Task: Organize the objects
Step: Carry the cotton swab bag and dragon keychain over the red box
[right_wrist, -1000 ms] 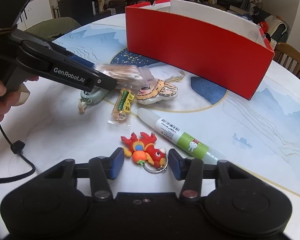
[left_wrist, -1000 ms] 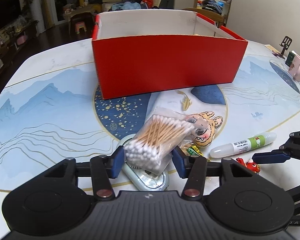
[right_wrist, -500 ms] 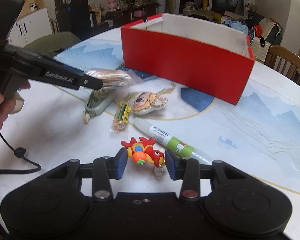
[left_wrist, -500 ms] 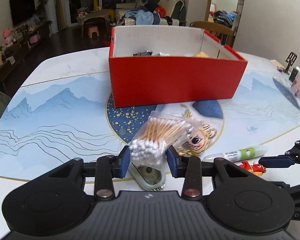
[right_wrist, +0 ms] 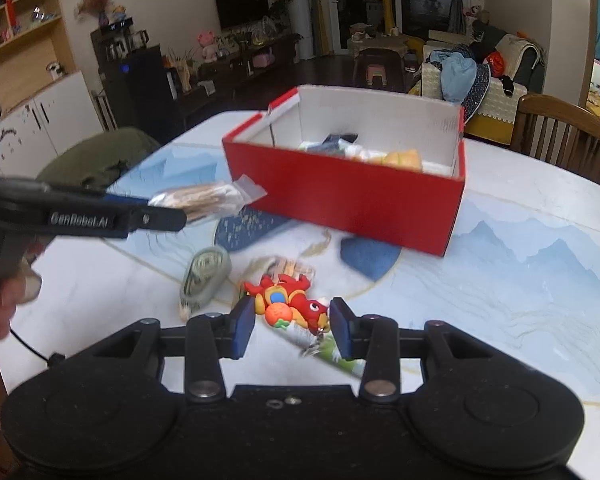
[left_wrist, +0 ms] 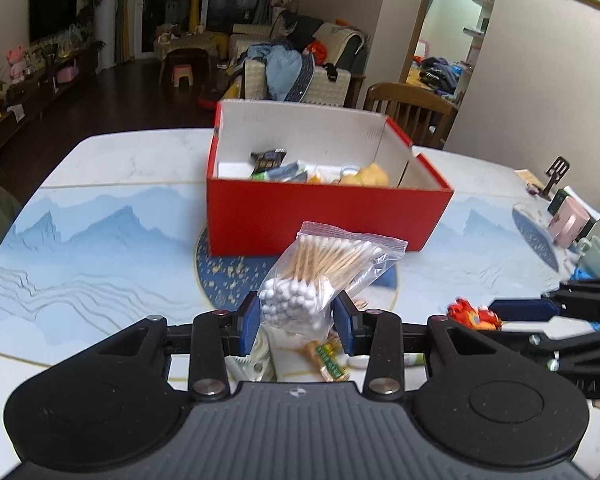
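Observation:
My left gripper is shut on a clear bag of cotton swabs and holds it above the table, in front of the red box. The bag also shows in the right wrist view. My right gripper is shut on a red dragon keychain, lifted off the table; the keychain also shows in the left wrist view. The red box is open on top and holds several small items.
On the table below lie a green tape dispenser, a tiger charm, a green glue stick and a snack packet. Cups stand at the right edge. A wooden chair stands behind the table.
Both grippers have closed on their objects and risen. The swab bag and the keychain are off the table, and the inside of the box has come into view.

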`<state>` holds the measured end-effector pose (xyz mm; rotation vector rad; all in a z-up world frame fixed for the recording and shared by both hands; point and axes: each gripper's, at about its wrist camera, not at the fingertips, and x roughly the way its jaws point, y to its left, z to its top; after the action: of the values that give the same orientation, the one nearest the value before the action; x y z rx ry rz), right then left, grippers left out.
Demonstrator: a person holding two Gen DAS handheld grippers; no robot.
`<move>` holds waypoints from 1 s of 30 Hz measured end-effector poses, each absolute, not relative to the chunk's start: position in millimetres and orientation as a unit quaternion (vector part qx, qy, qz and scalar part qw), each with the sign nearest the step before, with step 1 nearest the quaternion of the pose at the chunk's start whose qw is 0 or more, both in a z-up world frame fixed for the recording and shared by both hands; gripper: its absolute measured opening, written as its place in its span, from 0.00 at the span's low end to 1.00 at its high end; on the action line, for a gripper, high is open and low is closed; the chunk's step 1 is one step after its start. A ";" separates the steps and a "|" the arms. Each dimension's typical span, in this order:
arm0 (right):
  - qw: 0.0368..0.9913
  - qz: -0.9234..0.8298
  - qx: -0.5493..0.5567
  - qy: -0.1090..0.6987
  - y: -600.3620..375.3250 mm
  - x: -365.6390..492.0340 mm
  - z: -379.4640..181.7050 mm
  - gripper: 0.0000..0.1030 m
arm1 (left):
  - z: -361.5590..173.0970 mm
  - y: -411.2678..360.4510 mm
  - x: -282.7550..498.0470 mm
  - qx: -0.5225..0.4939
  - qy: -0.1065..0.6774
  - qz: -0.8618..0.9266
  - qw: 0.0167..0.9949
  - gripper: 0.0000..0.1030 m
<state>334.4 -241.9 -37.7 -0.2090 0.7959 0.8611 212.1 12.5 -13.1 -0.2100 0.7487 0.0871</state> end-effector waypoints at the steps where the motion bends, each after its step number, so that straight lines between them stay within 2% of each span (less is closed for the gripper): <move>1: 0.829 0.406 -0.098 0.372 -240.8 337.8 -33.7 0.39 | -9.7 11.9 213.4 -0.104 0.364 0.042 0.924 0.37; 13: 0.856 0.393 -0.085 0.325 -228.3 385.9 8.4 0.39 | 26.1 6.8 241.7 -0.093 0.336 0.036 0.937 0.37; 30: 0.870 0.373 -0.103 0.307 -182.8 457.5 6.7 0.39 | 26.3 22.0 316.1 -0.028 0.330 0.061 0.941 0.37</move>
<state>457.5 -182.8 6.7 -0.2149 0.6416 0.7796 316.1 22.0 26.3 -0.0567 0.6741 0.1241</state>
